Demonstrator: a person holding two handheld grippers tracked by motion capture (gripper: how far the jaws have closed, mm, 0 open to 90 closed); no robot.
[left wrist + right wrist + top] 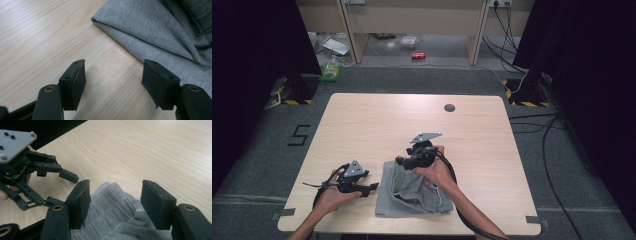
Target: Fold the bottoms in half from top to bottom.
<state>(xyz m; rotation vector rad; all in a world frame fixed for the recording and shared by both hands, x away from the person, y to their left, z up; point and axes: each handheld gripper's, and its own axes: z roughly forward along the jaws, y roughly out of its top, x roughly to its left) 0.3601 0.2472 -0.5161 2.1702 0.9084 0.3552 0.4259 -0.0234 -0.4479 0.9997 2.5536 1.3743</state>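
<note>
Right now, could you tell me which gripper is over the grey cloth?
The right gripper: its open jaws straddle the cloth. The left gripper hangs over bare table.

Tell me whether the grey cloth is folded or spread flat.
Folded, loosely. The grey cloth lies bunched on the table, with a doubled edge and creased layers in the left gripper view.

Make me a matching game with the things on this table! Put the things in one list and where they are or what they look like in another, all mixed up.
Things:
1. grey cloth
2. left gripper
3. right gripper
4. table

Descriptions:
A. light wood, with a small dark round spot near its far edge
B. open, over the bare wood just beside the cloth's edge
C. crumpled, lying near the table's front edge
D. open, over the top of the crumpled cloth

Pairs: 1-C, 2-B, 3-D, 4-A
</note>
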